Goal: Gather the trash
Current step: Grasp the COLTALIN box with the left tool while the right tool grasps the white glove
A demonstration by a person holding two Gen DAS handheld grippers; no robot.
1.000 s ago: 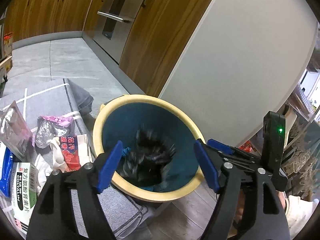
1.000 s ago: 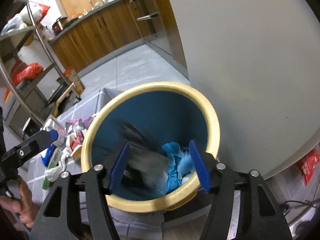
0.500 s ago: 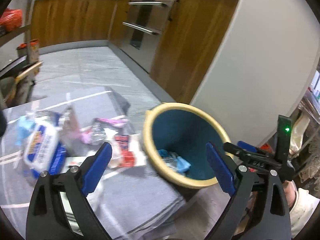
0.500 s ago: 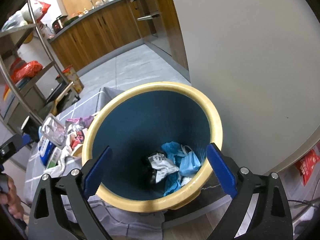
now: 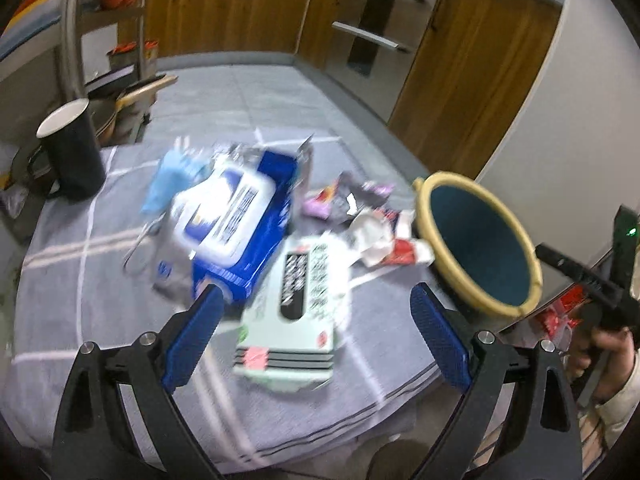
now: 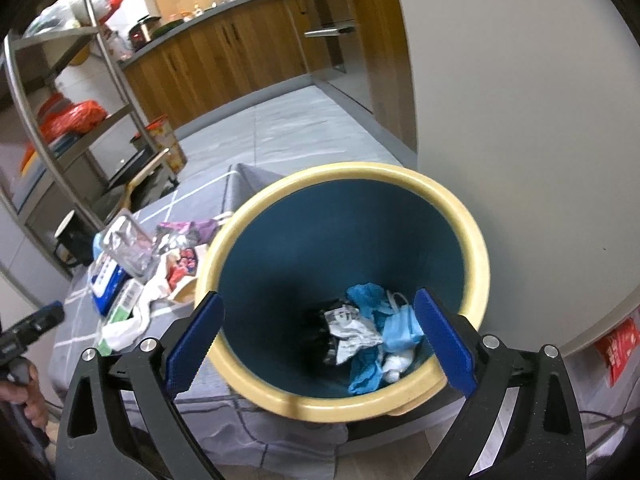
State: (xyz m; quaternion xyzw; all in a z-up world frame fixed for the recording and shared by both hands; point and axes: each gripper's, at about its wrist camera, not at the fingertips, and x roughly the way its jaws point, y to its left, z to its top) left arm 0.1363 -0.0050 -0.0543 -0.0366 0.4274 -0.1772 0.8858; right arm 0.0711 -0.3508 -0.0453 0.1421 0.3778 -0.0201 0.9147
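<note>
A round bin with a yellow rim (image 6: pixel 476 240) and dark blue inside stands at the table's right edge; it also shows in the left wrist view (image 5: pixel 460 280). Inside it lie blue masks (image 6: pixel 396 328) and crumpled wrappers (image 6: pixel 348 332). My right gripper (image 6: pixel 316 340) is open and empty above the bin's mouth. My left gripper (image 5: pixel 316 332) is open and empty above a pale green box (image 5: pixel 300 292) on the grey cloth. A blue and white pack (image 5: pixel 236 220), a blue glove (image 5: pixel 168 180), and several wrappers (image 5: pixel 372 224) lie beyond it.
A black mug (image 5: pixel 72 152) stands at the table's far left. A metal shelf rack (image 6: pixel 60 92) and wooden cabinets (image 5: pixel 240 12) stand beyond the table. A white wall panel (image 6: pixel 520 100) rises right behind the bin.
My left gripper swung left from over the bin to over the trash pile. My right gripper opened wide, and a dark wrapper dropped into the bin.
</note>
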